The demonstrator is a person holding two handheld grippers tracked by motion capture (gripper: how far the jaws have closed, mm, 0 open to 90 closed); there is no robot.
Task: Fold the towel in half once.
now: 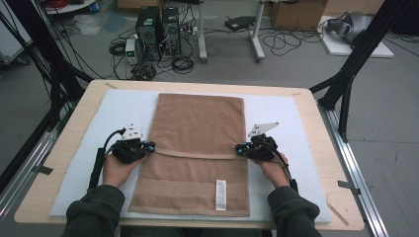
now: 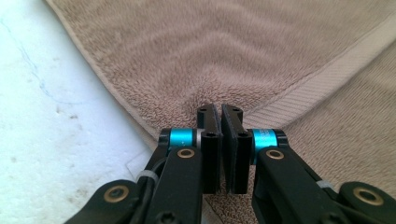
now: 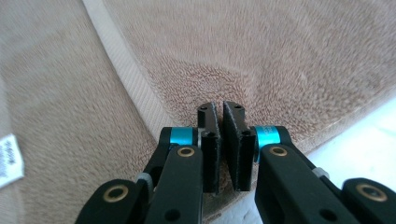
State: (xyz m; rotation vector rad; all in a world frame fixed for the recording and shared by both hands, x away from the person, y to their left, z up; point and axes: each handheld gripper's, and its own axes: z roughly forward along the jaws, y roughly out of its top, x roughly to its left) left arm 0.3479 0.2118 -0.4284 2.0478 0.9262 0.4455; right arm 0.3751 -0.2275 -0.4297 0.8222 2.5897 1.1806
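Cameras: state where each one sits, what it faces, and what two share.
High view: above the person's side, facing forward and down on the brown terry towel; forearms, left gripper, right gripper.
Left gripper view: rides the left gripper, its jaws pinching the towel's folded edge.
Right gripper view: the same on the right gripper.
Shared: the towel's woven border.

Towel [image 1: 197, 148] on mat [image 1: 281, 118] on table [image 1: 79, 118]; left gripper [image 1: 148, 146] at its left edge, right gripper [image 1: 240, 148] at right edge
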